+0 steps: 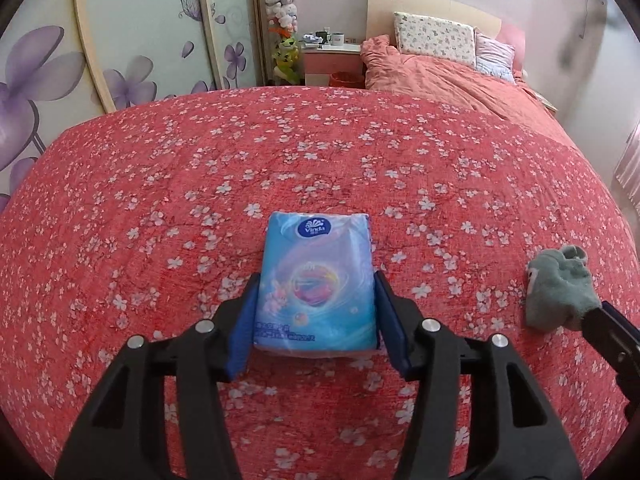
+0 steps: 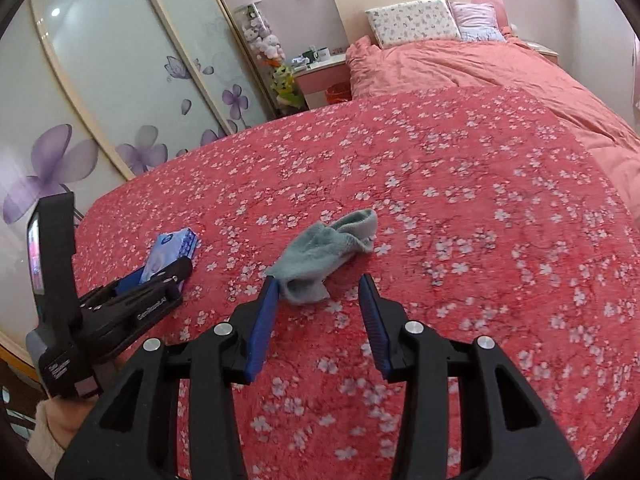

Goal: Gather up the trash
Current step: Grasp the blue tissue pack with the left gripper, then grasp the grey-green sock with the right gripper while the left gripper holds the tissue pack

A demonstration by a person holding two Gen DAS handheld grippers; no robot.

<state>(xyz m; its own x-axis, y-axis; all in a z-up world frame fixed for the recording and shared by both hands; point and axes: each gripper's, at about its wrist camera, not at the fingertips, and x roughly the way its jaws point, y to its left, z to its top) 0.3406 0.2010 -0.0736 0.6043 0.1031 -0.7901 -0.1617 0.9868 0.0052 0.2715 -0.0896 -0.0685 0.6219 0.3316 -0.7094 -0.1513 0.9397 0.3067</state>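
A blue Vinda tissue pack [image 1: 316,284] lies on the red flowered bedspread [image 1: 200,184]. My left gripper [image 1: 316,292] straddles it, blue pads against both its sides, shut on it. It also shows in the right wrist view [image 2: 172,252], with the left gripper [image 2: 160,280] around it. A grey-green sock [image 2: 324,252] lies crumpled on the bedspread [image 2: 480,240]. My right gripper [image 2: 318,292] is open, its left pad touching the sock's near end. The sock also shows at the right in the left wrist view [image 1: 560,288].
A pink quilt [image 1: 440,76] and pillows [image 1: 436,36] lie at the head of the bed. A pink nightstand [image 1: 332,60] with mugs, a red bin [image 1: 346,80] and a tube of plush toys [image 1: 282,20] stand beyond. Flowered wardrobe doors [image 1: 120,40] line the left.
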